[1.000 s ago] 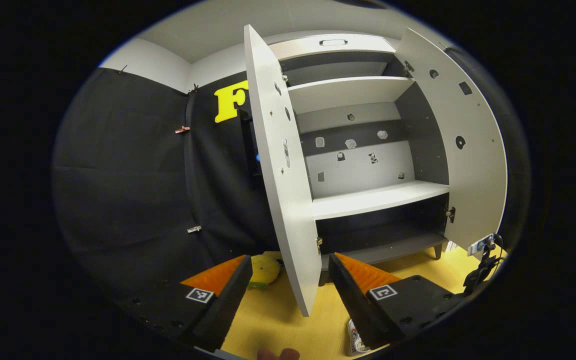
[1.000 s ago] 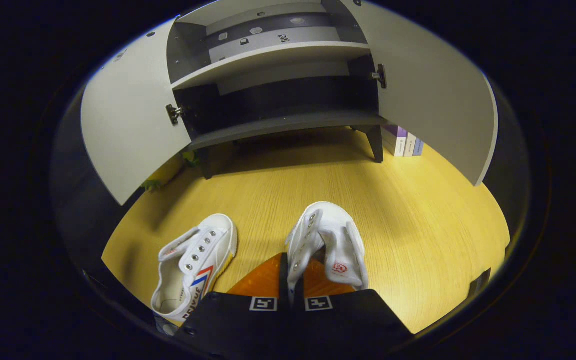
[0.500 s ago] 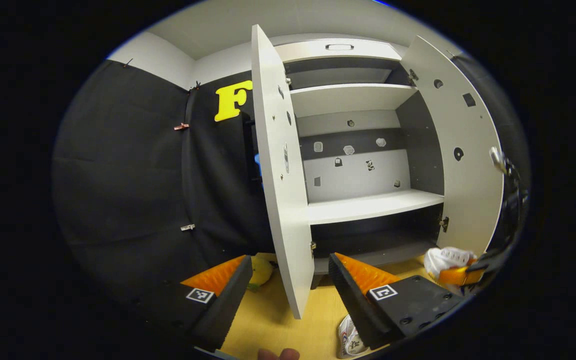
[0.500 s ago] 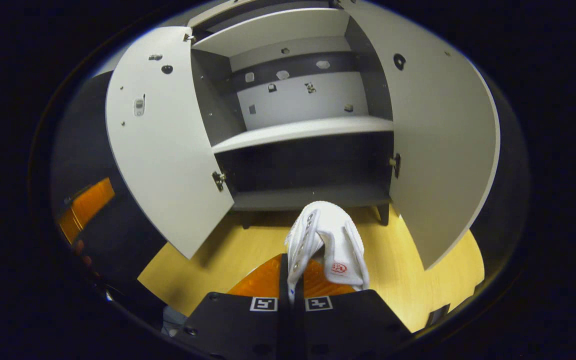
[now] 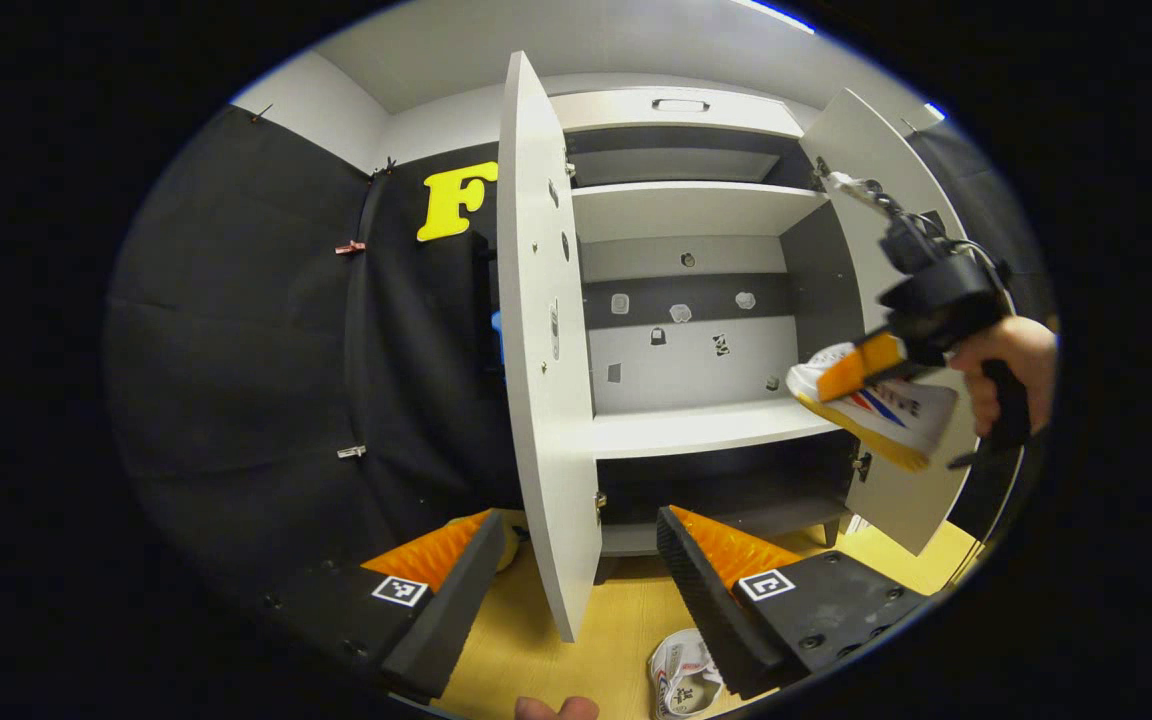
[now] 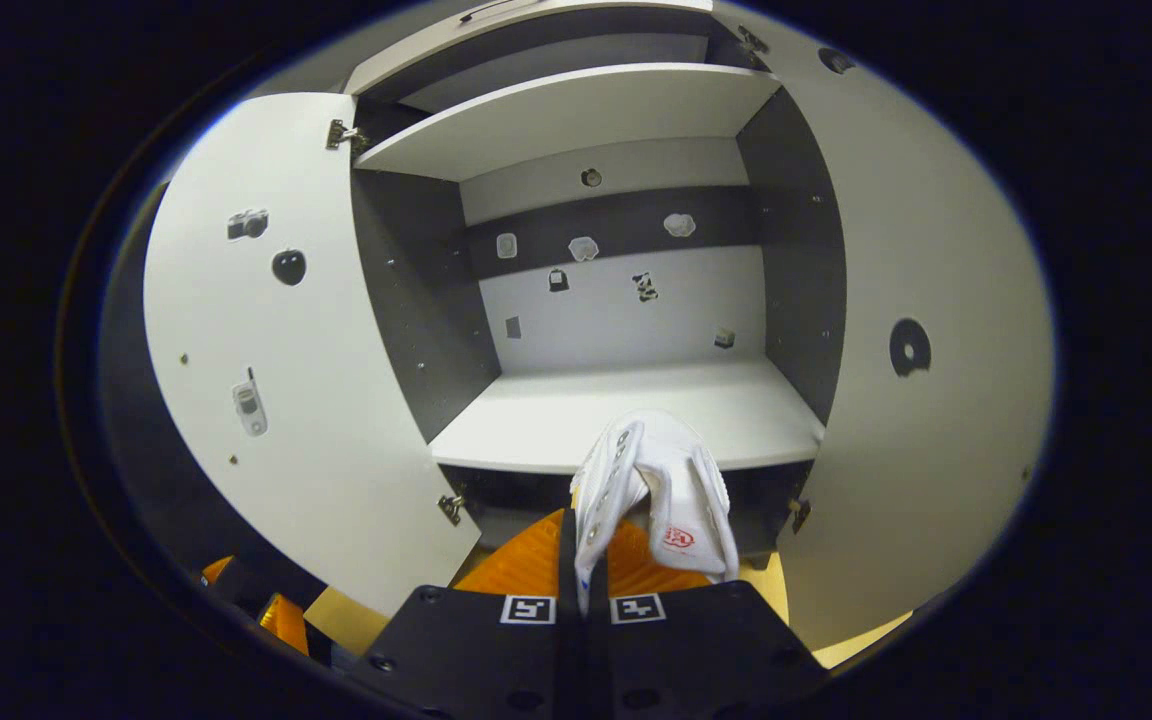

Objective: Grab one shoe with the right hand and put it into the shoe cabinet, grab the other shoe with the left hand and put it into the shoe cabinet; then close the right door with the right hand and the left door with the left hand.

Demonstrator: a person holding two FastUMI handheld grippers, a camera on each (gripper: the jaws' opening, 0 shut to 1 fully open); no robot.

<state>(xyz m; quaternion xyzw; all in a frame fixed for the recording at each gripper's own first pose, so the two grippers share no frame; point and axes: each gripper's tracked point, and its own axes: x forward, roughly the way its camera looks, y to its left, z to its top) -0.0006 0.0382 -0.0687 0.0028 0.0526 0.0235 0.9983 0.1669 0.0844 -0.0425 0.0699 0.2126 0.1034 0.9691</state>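
My right gripper [image 6: 581, 560] is shut on the side wall of a white canvas shoe [image 6: 661, 490] and holds it in the air in front of the cabinet's middle shelf [image 6: 626, 405]. In the left gripper view that same shoe [image 5: 886, 405] with red and blue stripes hangs at the right, by the right door [image 5: 921, 500], carried by the other gripper [image 5: 861, 368] and a hand [image 5: 1006, 360]. My left gripper [image 5: 576, 570] is open, low over the floor, with the left door's [image 5: 536, 360] edge between its fingers' line of sight. The second shoe [image 5: 681, 675] lies on the floor beside its right finger.
The shoe cabinet [image 5: 696, 300] stands open with both doors swung out, white shelves and a dark bottom compartment [image 5: 726, 485]. The floor is yellow wood [image 5: 576, 640]. A yellow soft toy [image 5: 506, 535] peeks out behind the left door. Black cloth covers the wall at left.
My right gripper has lifted the shoe from the floor up to the middle shelf's height and closer to the cabinet. The left gripper has barely shifted.
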